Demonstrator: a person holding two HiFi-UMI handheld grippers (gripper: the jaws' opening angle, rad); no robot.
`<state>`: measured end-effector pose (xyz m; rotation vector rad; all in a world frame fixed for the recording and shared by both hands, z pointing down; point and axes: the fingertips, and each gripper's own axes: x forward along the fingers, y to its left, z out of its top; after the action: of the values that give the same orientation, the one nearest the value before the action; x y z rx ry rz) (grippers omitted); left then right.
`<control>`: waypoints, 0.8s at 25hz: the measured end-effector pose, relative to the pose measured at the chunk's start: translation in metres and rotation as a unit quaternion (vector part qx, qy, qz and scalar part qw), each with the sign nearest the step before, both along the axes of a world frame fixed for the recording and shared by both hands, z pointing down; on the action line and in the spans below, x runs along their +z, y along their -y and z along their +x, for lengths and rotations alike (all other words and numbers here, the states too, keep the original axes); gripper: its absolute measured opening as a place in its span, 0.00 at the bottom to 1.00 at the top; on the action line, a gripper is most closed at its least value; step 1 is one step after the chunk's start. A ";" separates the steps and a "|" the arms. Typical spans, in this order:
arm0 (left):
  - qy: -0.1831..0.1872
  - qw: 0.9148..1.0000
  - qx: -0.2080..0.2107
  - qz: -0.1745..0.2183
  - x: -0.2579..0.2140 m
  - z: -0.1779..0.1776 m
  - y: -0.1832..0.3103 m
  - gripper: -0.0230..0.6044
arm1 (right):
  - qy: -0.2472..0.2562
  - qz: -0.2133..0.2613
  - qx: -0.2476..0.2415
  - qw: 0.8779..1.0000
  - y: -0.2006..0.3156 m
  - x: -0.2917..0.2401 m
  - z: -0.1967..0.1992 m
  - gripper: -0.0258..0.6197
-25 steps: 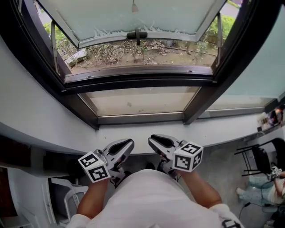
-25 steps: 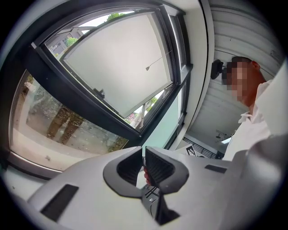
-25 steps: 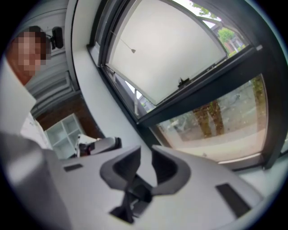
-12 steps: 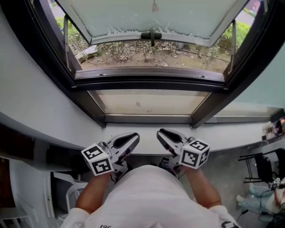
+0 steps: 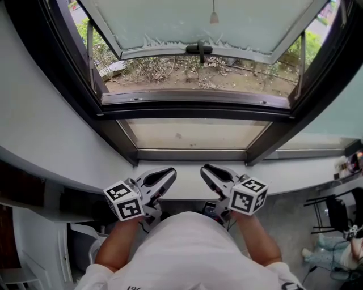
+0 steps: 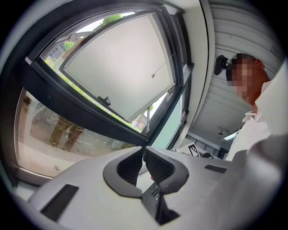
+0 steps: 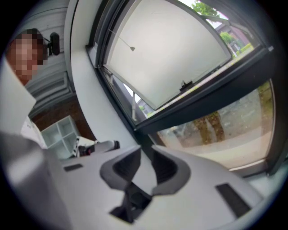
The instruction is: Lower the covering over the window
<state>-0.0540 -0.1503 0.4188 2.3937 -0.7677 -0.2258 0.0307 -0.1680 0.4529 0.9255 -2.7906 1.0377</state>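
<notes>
The window (image 5: 198,102) has a dark frame, and its frosted sash (image 5: 204,22) is swung outward. A thin pull cord ending in a small pendant (image 5: 214,17) hangs in front of the sash; the same pendant (image 6: 153,75) (image 7: 132,48) shows in both gripper views. The covering itself is out of view. My left gripper (image 5: 170,171) (image 6: 144,150) is held low by my chest, below the sill, shut with nothing in it. Beside it, my right gripper (image 5: 205,168) (image 7: 146,150) stands open with a narrow, empty gap. Both are far from the cord.
A white sill (image 5: 187,184) runs just past the grippers. A black handle (image 5: 198,48) sits on the sash's lower edge, with soil and plants (image 5: 187,71) outside. A white chair (image 5: 85,238) stands lower left, a black rack (image 5: 334,207) at the right. A white shelf unit (image 7: 58,132) is behind.
The head view has swung, so the window and the pendant sit further right and lower in the picture. Both grippers stay close to my chest with their jaws unchanged.
</notes>
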 end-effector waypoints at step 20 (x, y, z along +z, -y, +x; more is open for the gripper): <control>0.035 0.994 0.016 0.100 -0.070 0.003 0.061 0.09 | -0.089 0.127 0.016 0.988 0.070 -0.074 0.010 0.17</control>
<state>-0.0509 -0.2108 0.3487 2.6139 -0.7703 -0.2164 0.0411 -0.2378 0.3791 1.0313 -2.8056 0.5760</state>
